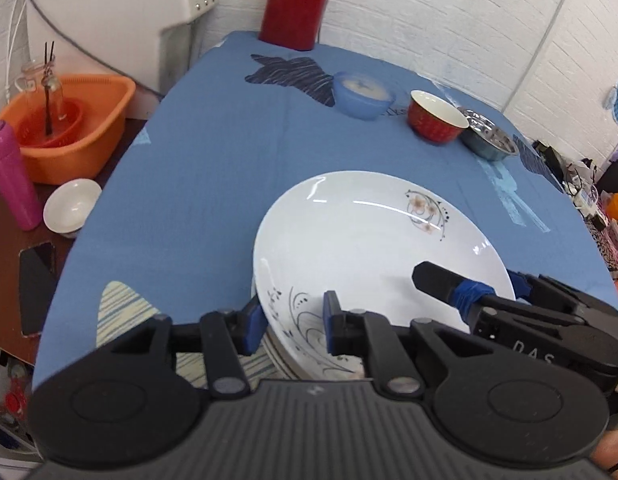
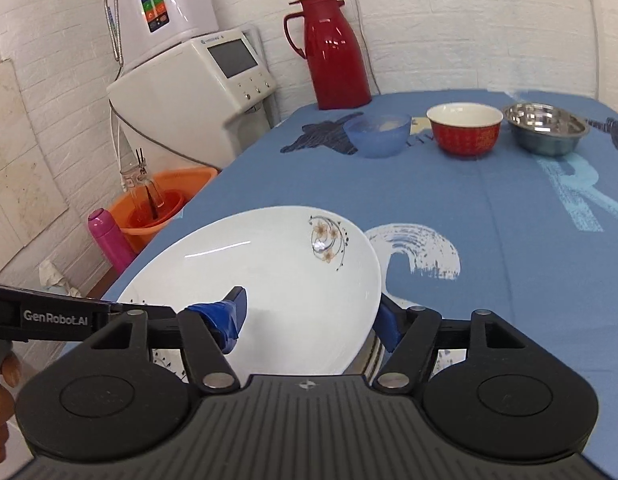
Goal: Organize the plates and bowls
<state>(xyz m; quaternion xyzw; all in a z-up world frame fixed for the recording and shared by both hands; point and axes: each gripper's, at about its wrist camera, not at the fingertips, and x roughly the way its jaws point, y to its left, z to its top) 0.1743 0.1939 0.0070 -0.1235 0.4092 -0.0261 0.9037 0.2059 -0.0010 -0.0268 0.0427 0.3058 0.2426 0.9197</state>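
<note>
Left tongs (image 1: 295, 322): jaws narrowed onto the near rim of the white plate (image 1: 373, 256), one blue pad outside the rim, one inside; whether pressing hard, cannot tell. Right tongs (image 2: 315, 314): jaws straddling the plate's rim at about four o'clock, one taped finger over the inside, the other under the edge, gripping it. Plate tilted, raised above striped plates (image 1: 277, 354) stacked beneath on the blue tablecloth (image 1: 197, 184). Farther out, toward twelve to one o'clock, a row of three: blue bowl (image 2: 379, 134), red bowl (image 2: 465, 128), steel bowl (image 2: 547, 128), just beside one another. Red jug (image 2: 333, 50) at twelve, at the table's far edge. Off the table at nine to ten o'clock: small white bowl (image 1: 71, 206), pink bottle (image 1: 13, 174), orange basin (image 1: 75, 130).
</note>
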